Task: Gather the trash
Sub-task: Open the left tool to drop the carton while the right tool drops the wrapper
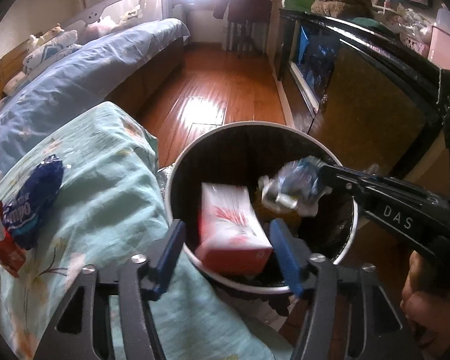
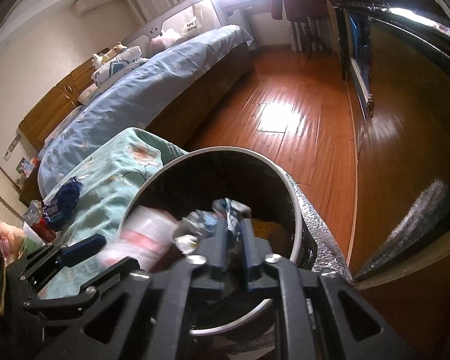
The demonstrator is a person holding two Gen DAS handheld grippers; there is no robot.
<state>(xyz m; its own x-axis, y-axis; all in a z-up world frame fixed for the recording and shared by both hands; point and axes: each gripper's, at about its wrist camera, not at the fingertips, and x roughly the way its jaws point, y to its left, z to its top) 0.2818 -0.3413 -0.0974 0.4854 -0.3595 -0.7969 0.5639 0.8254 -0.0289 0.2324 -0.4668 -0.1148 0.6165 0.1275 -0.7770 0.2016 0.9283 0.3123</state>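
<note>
Bedroom, wooden floor [image 1: 225, 84]; landmark: round black waste bin with pale rim [image 1: 352, 228].

Above the bin mouth: left gripper [image 1: 229, 258], jaws wide apart, holding nothing; red-and-white cardboard carton [image 1: 232, 228] inside the bin, between them.

Over the bin: right gripper [image 2: 235, 247], jaws clamped on crumpled plastic wrapper [image 2: 201, 225].

Left of the bin, on the mint floral cloth [image 1: 105, 180]: dark blue foil packet [image 1: 36, 201], likely light, crinkly, slippery; best pinched mid-body.

Beyond the bin: blue-quilted bed [image 1: 75, 78].
</note>
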